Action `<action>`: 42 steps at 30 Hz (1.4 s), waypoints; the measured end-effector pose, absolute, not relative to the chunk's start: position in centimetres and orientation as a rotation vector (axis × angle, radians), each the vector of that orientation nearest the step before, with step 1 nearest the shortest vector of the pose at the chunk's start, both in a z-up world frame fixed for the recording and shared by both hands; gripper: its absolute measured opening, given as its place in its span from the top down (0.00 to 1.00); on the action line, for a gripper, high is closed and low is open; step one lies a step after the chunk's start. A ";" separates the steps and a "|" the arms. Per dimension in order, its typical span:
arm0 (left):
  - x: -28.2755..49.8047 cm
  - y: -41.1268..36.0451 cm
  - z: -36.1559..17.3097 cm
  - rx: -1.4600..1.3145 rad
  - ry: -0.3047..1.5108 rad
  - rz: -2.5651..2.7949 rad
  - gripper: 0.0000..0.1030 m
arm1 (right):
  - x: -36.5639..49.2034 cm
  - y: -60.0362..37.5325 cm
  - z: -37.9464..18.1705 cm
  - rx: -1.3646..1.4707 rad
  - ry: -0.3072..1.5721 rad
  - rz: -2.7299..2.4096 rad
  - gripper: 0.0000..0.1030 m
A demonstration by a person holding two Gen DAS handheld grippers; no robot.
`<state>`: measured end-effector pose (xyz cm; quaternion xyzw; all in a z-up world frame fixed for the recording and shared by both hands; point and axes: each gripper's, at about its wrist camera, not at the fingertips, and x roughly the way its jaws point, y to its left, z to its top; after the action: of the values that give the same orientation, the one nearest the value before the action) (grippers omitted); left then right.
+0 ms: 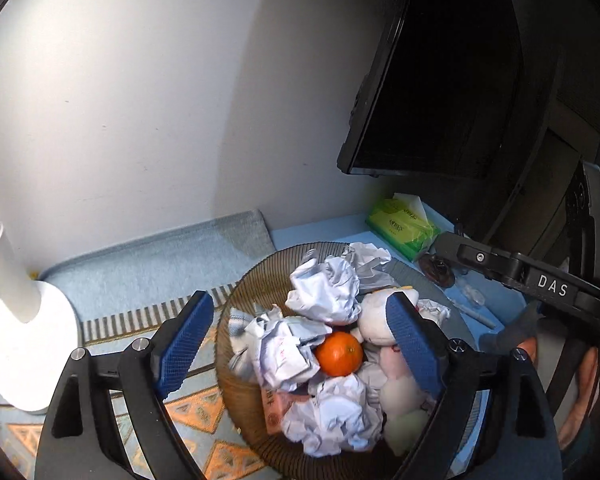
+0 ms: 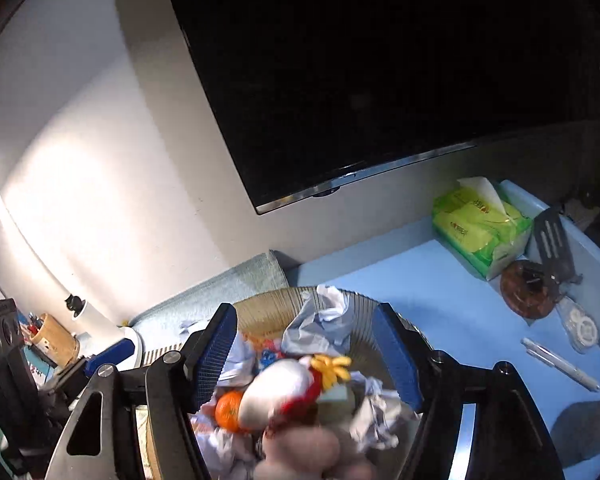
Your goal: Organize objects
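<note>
Both the left gripper (image 1: pixel 300 340) and right gripper (image 2: pixel 306 354) hung with fingers spread, empty, above the round brown ribbed basket (image 1: pixel 260 268) holding crumpled paper, an orange and a plush toy; withdrawal should be straight upward.

A round brown wire basket (image 1: pixel 236 364) stands on the table, partly on a patterned mat, and is heaped with things. Crumpled white paper balls (image 1: pixel 324 292) fill most of it, piled from the far rim to the near side. A bright orange (image 1: pixel 339 353) sits among them near the middle, touching paper on its left. Just right of the fruit lies a white plush toy (image 1: pixel 376 316) on its side, its pale body running toward the near rim; in the right wrist view it is blurred, showing red and yellow trim. A pink-orange carton (image 1: pixel 276 408) is wedged under the paper at the near left.
</note>
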<state>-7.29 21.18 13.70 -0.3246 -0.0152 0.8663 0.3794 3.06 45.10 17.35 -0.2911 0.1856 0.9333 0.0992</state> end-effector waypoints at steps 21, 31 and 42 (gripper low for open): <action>6.8 -9.9 9.0 -1.020 -0.035 2.766 0.01 | 9.1 16.8 9.6 -1.304 0.307 2.912 0.19; 5.6 -11.8 4.3 -1.111 -0.129 2.784 0.01 | 6.4 13.6 3.4 -1.454 0.138 2.815 0.19; 4.9 -11.2 3.3 -1.228 -0.069 2.802 0.01 | 6.0 12.9 2.6 -1.470 0.003 2.754 0.00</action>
<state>4.89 -11.17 3.31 -0.4009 -0.0226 0.9149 0.0410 5.96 12.91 2.63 -0.4709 0.0010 0.8821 0.0101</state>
